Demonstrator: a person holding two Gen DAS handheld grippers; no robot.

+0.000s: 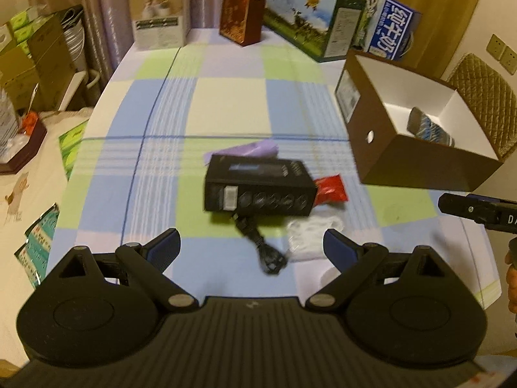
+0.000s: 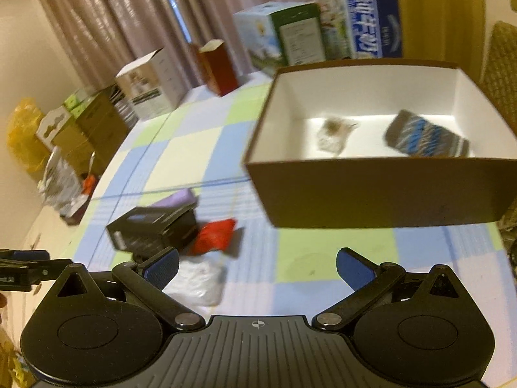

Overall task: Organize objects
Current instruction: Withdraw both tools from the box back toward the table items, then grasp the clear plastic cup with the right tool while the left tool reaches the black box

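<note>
A black carton (image 1: 258, 187) (image 2: 153, 228) lies mid-table with a purple item (image 1: 248, 149) (image 2: 181, 198) behind it, a red packet (image 1: 331, 189) (image 2: 215, 236) to its right, a black cable (image 1: 261, 245) in front and a white plastic packet (image 1: 307, 239) (image 2: 197, 279) beside the cable. My left gripper (image 1: 252, 247) is open, just short of the cable, holding nothing. My right gripper (image 2: 257, 266) is open and empty in front of the brown box (image 1: 420, 165) (image 2: 371, 194). Inside that box lie a blue-patterned pack (image 1: 429, 127) (image 2: 426, 139) and a small clear packet (image 2: 332, 134).
Along the far edge of the checked tablecloth (image 1: 226, 103) stand a white carton (image 1: 160, 13), a red-brown box (image 1: 242, 13) and milk cartons (image 1: 313, 16). Stacked boxes (image 1: 29, 55) sit left of the table; a quilted chair (image 1: 481, 97) is right.
</note>
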